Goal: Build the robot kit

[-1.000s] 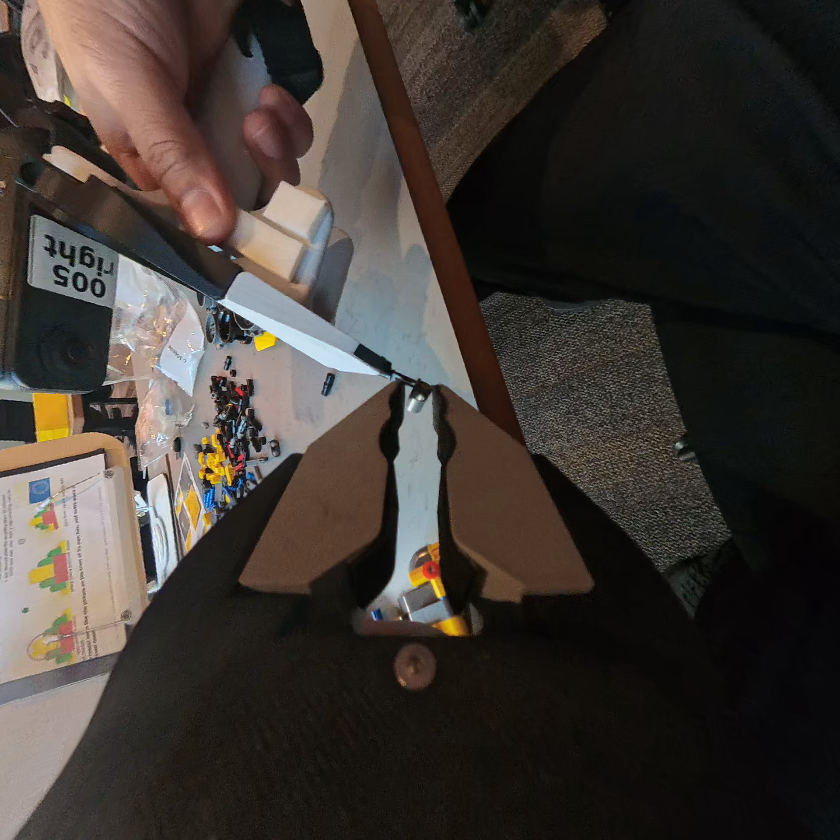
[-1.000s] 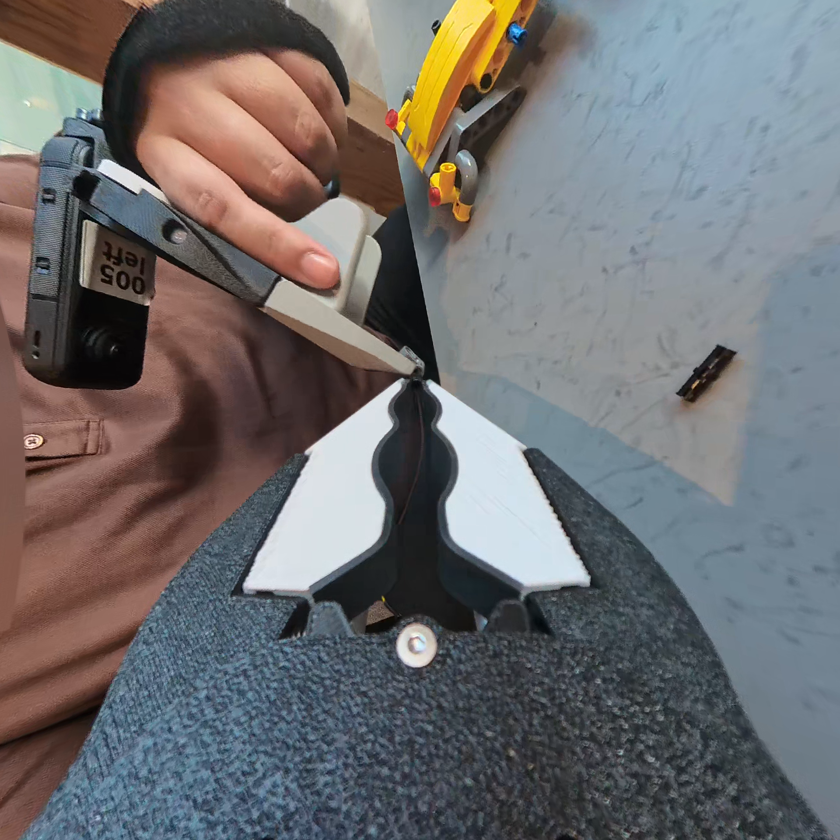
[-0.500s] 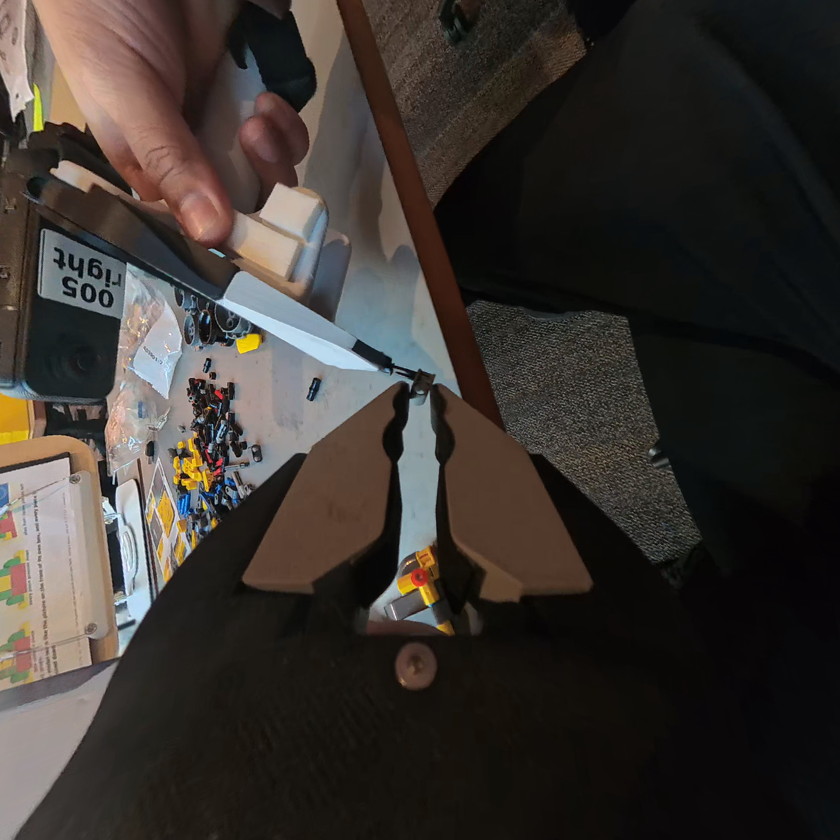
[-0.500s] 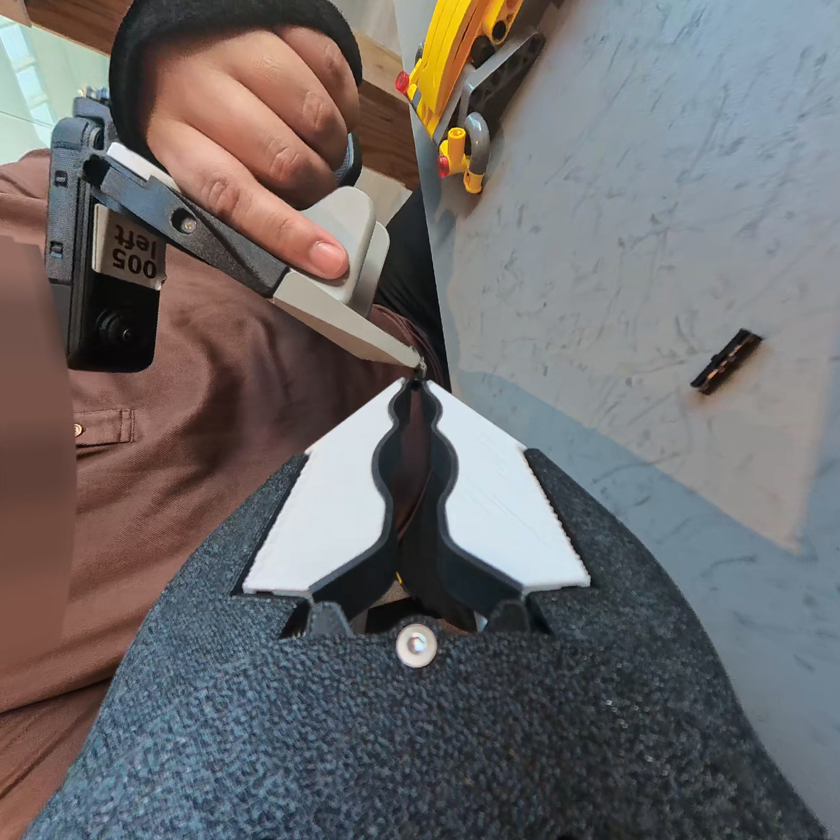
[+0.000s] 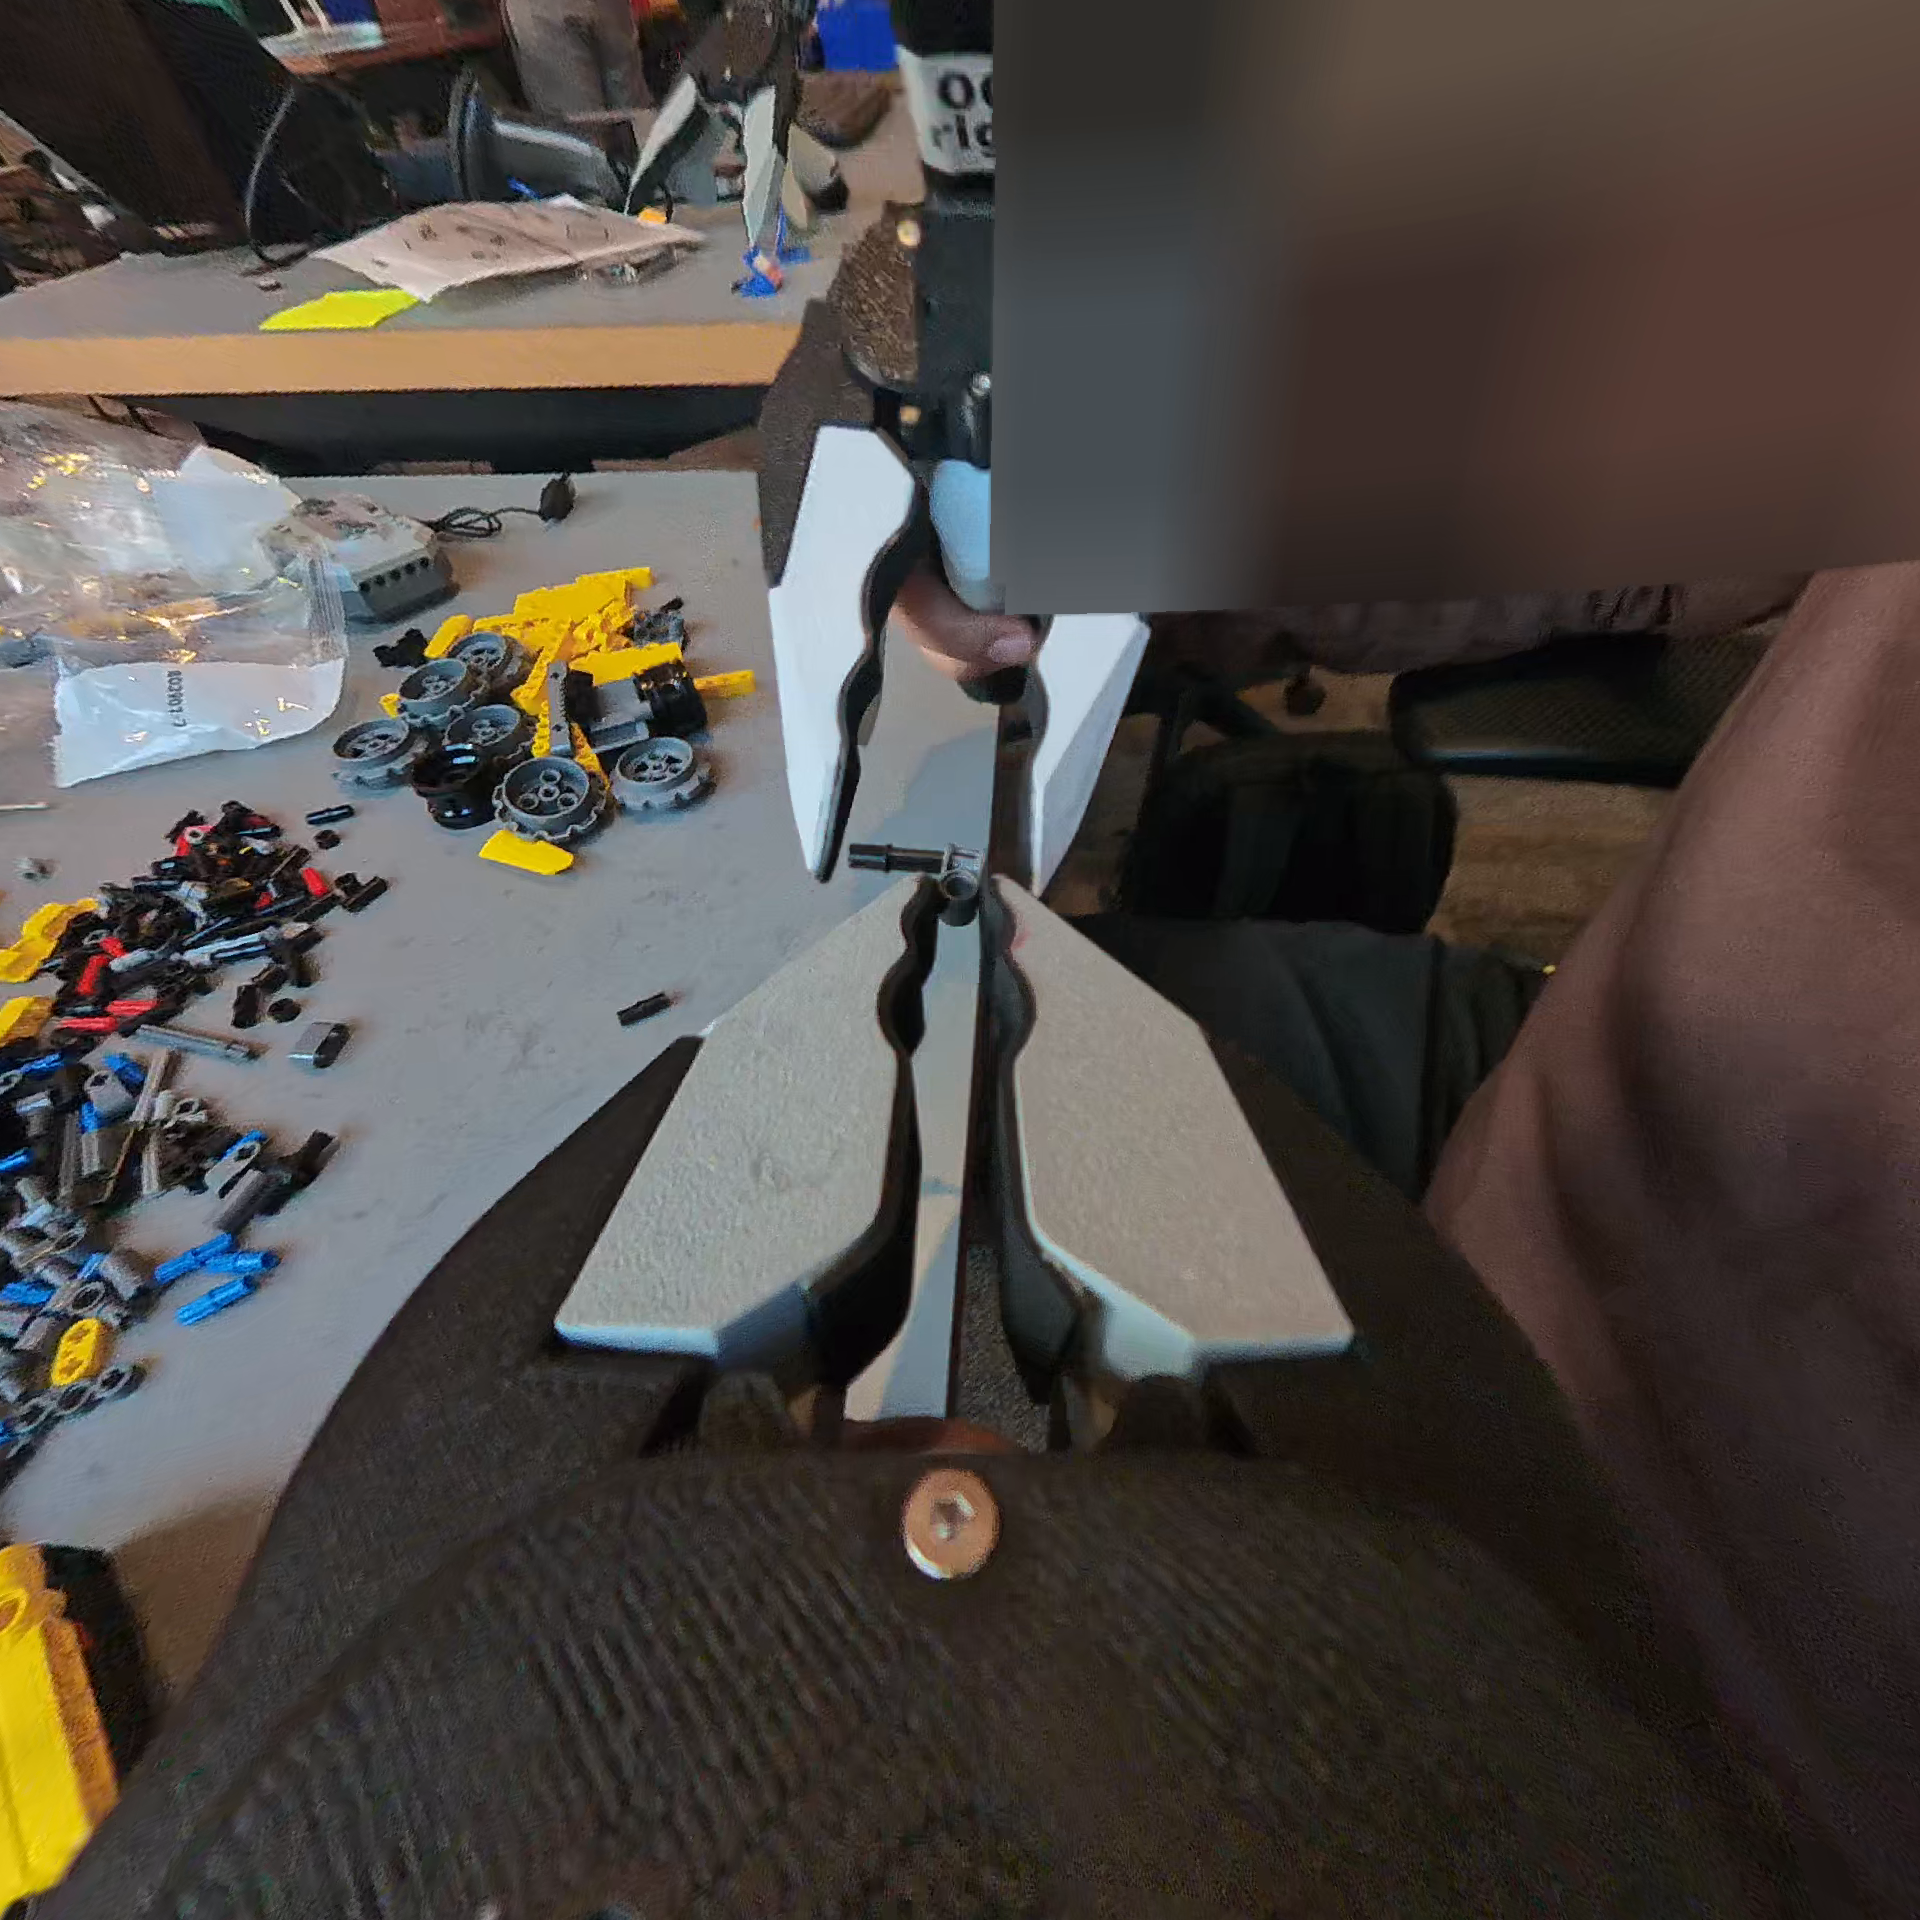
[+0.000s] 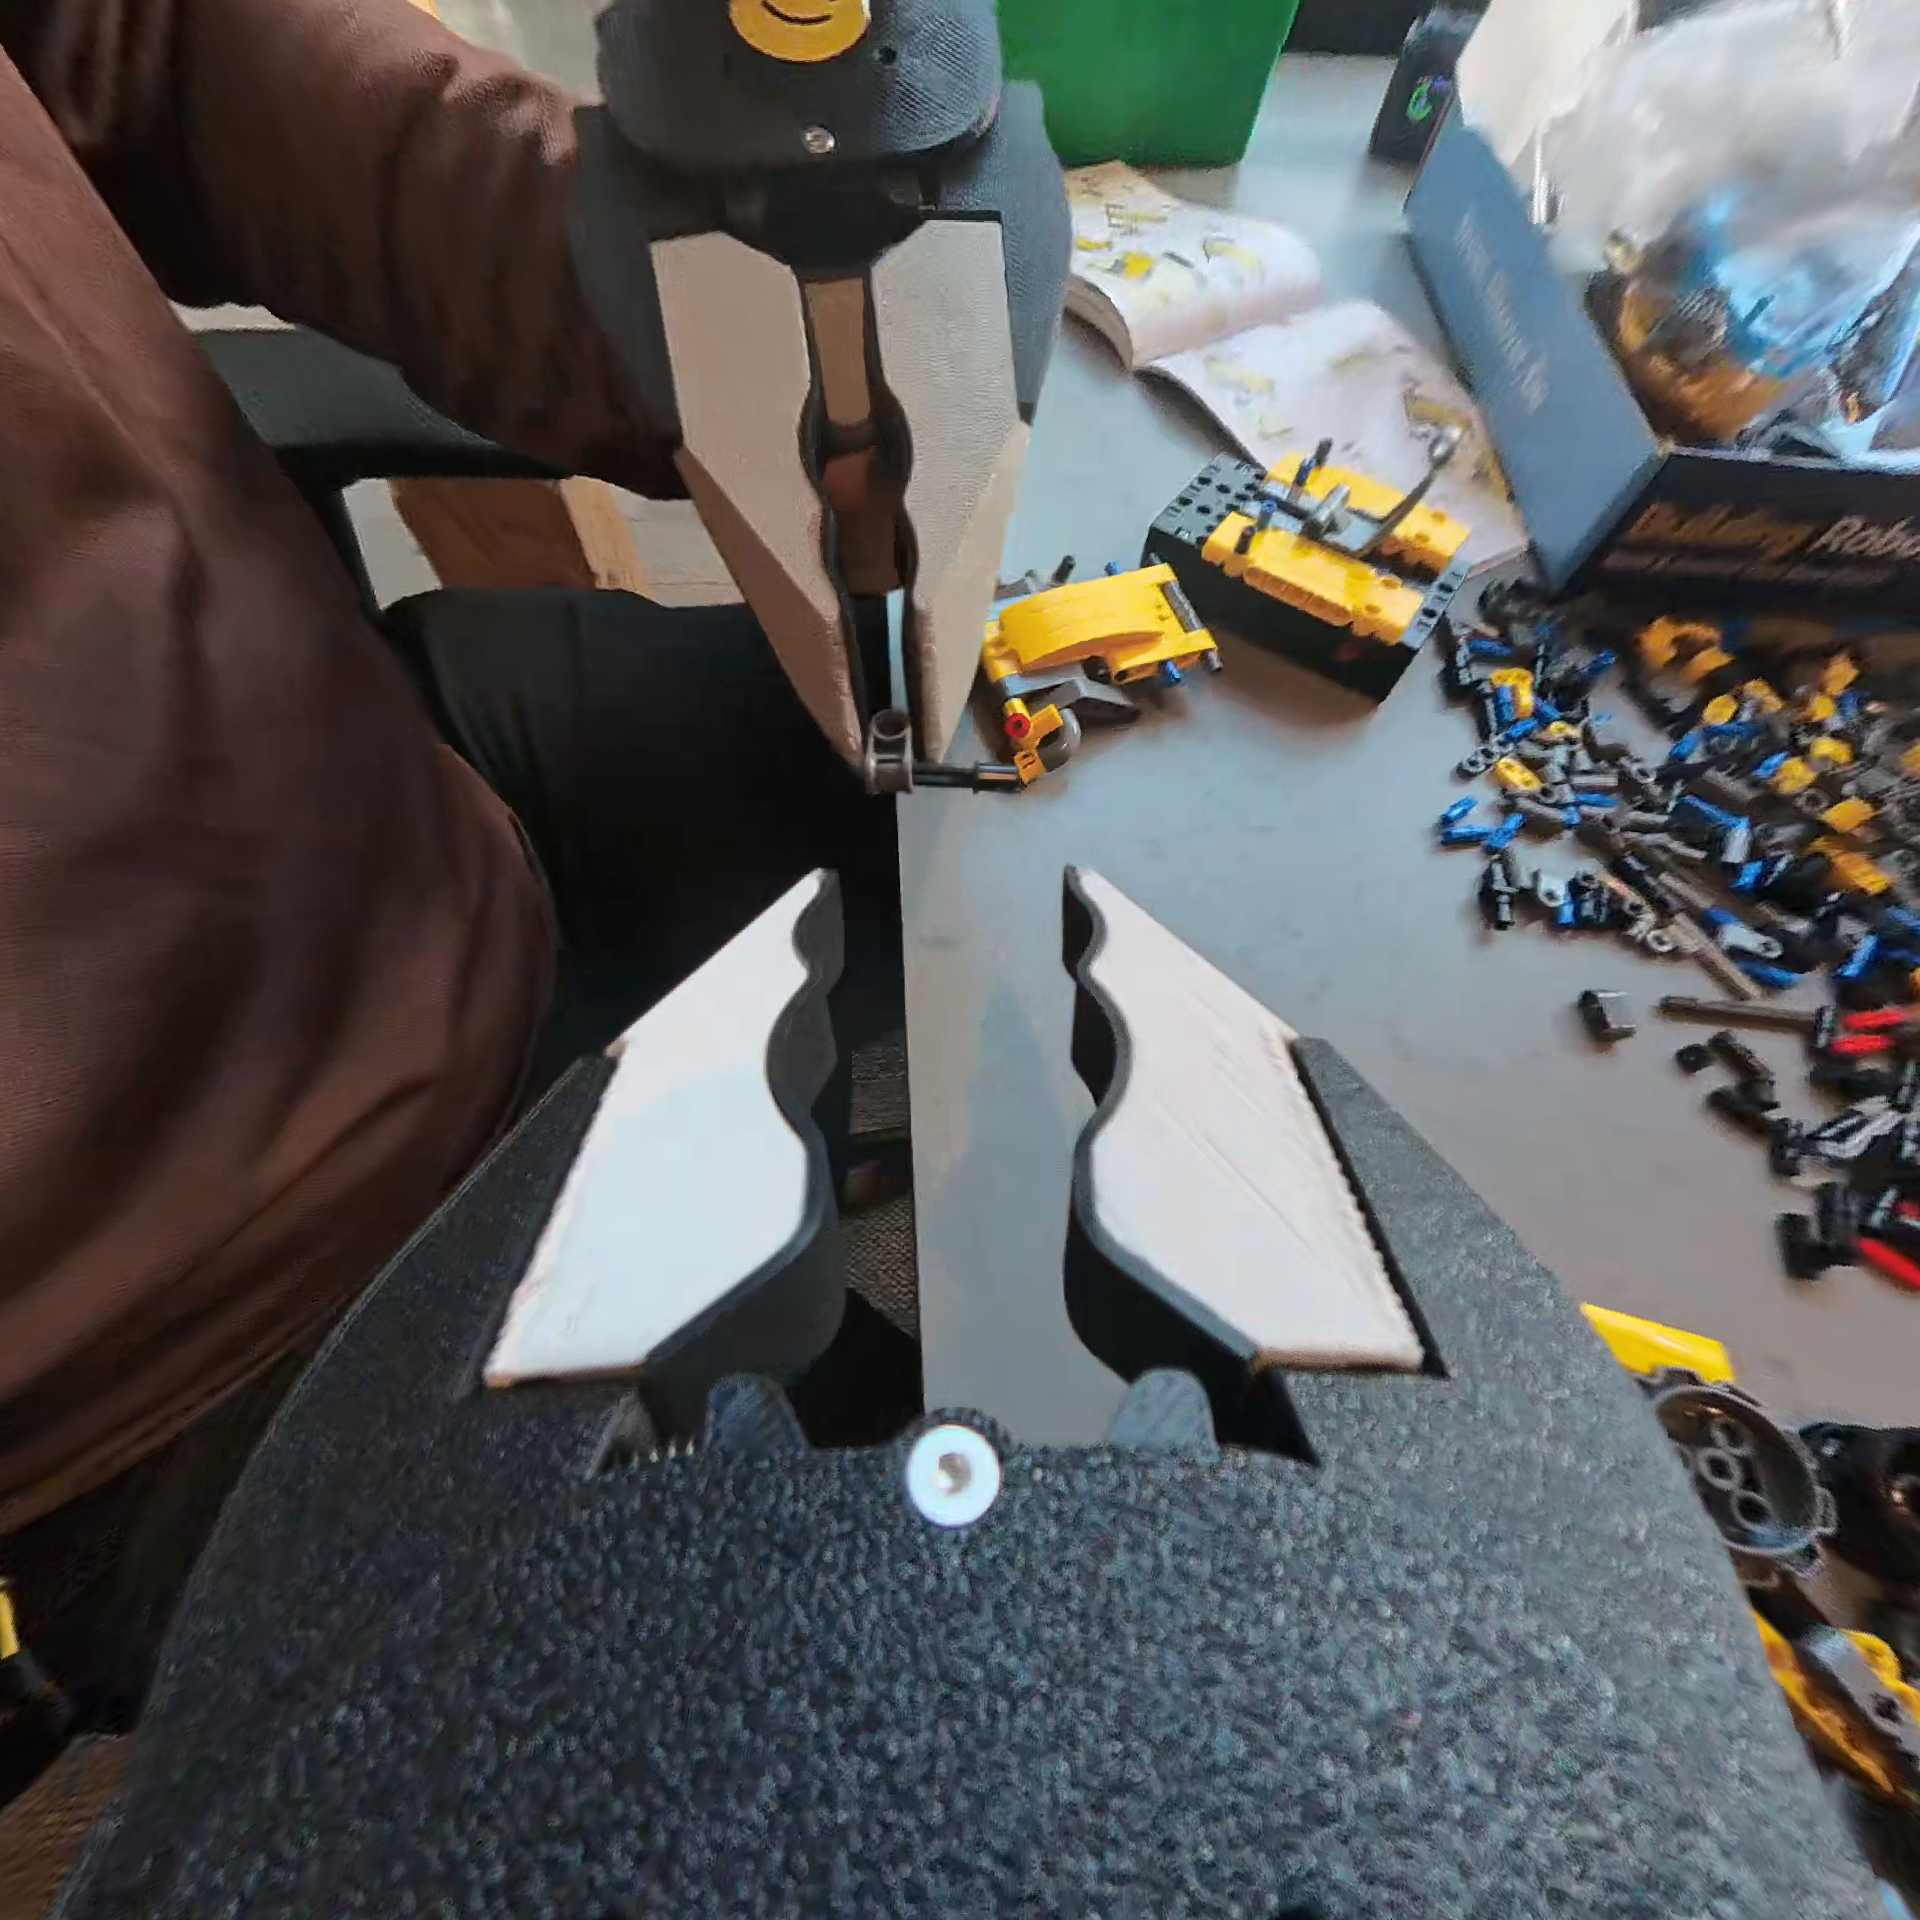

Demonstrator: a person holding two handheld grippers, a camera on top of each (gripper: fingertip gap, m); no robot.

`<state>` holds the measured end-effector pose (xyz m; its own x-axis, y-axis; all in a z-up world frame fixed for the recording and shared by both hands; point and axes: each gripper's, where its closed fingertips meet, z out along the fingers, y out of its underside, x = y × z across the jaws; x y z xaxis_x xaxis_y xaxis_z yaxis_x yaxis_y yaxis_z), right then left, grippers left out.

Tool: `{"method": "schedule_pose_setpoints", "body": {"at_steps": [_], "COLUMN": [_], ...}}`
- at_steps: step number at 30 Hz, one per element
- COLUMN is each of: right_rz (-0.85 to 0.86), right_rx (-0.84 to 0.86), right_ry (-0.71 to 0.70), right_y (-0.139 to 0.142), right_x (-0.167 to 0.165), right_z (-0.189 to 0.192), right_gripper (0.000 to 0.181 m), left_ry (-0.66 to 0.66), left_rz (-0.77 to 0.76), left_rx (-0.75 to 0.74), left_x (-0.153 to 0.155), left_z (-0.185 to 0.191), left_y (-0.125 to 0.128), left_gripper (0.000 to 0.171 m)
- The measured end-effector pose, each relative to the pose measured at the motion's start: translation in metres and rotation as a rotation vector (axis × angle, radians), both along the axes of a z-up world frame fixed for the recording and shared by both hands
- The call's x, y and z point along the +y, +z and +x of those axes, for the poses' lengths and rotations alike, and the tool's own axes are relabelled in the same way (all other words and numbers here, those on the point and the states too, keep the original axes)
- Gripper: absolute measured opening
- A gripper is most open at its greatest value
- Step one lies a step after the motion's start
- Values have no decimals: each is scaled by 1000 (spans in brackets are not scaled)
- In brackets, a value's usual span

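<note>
**Grey worktop, second table behind, carpet below**

A grey table (image 5: 582,1039) with a scuffed top fills the near ground. Beyond it stands a second table (image 5: 395,358) with a pale wooden edge, papers (image 5: 499,244) lying on it. Grey-brown carpet (image 5: 1538,831) covers the floor, and a dark chair base (image 5: 1548,717) rests on it

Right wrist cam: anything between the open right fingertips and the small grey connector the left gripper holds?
Nothing: in the right wrist view only bare table edge separates the right gripper from the grey connector pinched by the left gripper.
</note>
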<state>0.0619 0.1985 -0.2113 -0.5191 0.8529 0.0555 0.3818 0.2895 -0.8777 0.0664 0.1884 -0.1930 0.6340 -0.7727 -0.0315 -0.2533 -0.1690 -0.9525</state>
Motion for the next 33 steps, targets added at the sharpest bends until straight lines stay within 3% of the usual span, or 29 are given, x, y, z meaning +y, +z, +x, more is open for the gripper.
{"method": "schedule_pose_setpoints", "body": {"at_steps": [4, 8, 13, 33], "right_rz": [55, -2, -62, -77], "right_rx": [79, 84, 122, 135], "right_ry": [2, 5, 37, 45], "right_y": [11, 16, 27, 25], "right_x": [-5, -9, -16, -19], "right_z": [4, 3, 4, 3], "right_gripper": [28, 34, 26, 23], "left_ry": [-19, -29, -29, -18], "left_rz": [18, 26, 20, 12], "left_rx": [-16, 6, 11, 59], "left_x": [-6, -10, -10, -10], "left_z": [4, 9, 11, 11], "left_y": [9, 11, 11, 7], "left_gripper": [5, 5, 5, 4]}}
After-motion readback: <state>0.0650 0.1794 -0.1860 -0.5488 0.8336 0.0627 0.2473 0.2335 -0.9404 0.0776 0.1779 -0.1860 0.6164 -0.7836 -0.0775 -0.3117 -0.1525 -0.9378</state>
